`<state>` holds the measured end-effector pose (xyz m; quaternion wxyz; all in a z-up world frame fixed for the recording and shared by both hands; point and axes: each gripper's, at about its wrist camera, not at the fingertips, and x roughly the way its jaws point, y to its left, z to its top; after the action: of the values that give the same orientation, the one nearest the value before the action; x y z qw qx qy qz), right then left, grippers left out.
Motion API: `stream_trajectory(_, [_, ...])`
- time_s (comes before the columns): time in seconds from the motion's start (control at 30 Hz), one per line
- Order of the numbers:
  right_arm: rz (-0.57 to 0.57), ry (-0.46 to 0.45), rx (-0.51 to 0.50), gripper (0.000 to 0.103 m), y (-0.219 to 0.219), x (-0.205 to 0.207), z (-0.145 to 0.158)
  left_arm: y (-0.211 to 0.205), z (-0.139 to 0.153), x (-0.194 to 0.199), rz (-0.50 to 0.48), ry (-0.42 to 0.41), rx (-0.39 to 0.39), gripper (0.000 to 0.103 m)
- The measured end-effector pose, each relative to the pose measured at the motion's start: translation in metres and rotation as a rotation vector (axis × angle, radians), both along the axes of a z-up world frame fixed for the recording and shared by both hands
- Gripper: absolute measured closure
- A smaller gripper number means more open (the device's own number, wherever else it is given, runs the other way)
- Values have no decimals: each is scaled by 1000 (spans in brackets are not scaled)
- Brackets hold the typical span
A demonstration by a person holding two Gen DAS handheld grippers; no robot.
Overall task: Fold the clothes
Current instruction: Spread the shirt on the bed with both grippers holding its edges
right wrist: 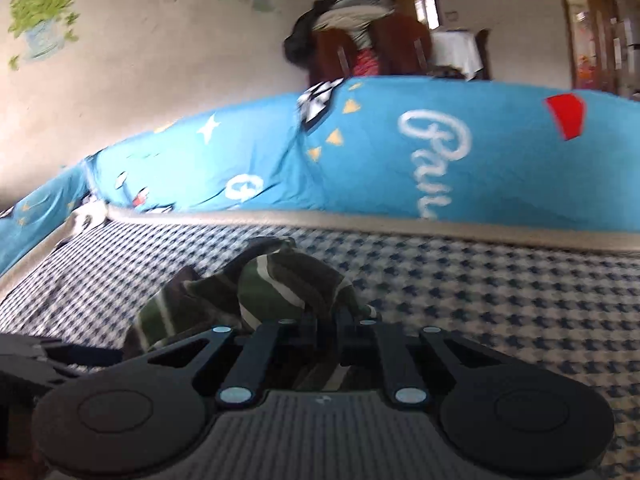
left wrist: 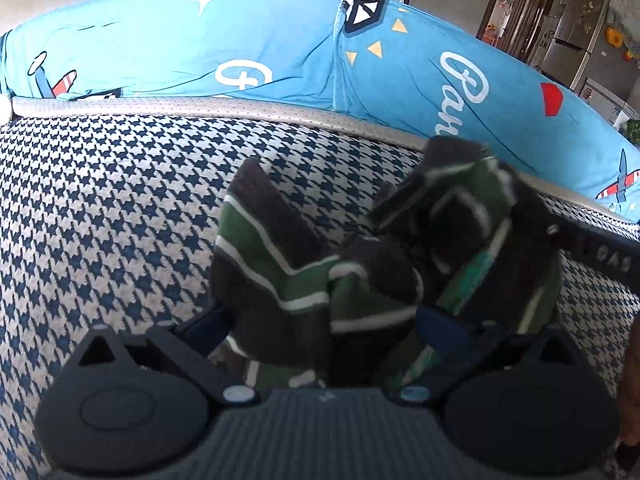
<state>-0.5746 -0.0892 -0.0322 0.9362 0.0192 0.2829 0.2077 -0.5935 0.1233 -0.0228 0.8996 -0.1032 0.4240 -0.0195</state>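
My left gripper [left wrist: 320, 320] spread wide around a bunched green-and-dark striped garment [left wrist: 304, 280], my right gripper [right wrist: 324, 320] pinched tight on its cloth, garment on houndstooth sofa seat [left wrist: 120, 200], blue printed cushions [left wrist: 260, 40] behind.

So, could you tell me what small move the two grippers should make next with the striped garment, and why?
Probably draw the grippers apart to spread it. The striped garment is bunched on the checked cushion; the right gripper is shut on it, and the left gripper has cloth between its fingers.
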Motion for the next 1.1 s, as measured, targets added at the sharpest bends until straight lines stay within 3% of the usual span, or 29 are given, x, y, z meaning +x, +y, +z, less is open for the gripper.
stream_trajectory(0.3, [-337, -9, -31, 94, -84, -11, 23, -16, 8, 4, -7, -32, -23, 0])
stream_trajectory(0.57, [-551, 38, -103, 93, -145, -21, 22, -31, 6, 9, -4, -44, -11, 0])
stream_trajectory(0.8, [-443, -1, -21, 88, -149, -24, 30, -41, 6, 18, -4, -72, -50, 0])
stream_trajectory(0.97, [-299, -31, 27, 62, -130, -16, 32, -44, 4, 31, 2, -83, -101, 0])
stream_trajectory(1.1, [-202, -12, 19, 55, -106, 0, 23, -45, 0, 44, 6, -78, -140, 0])
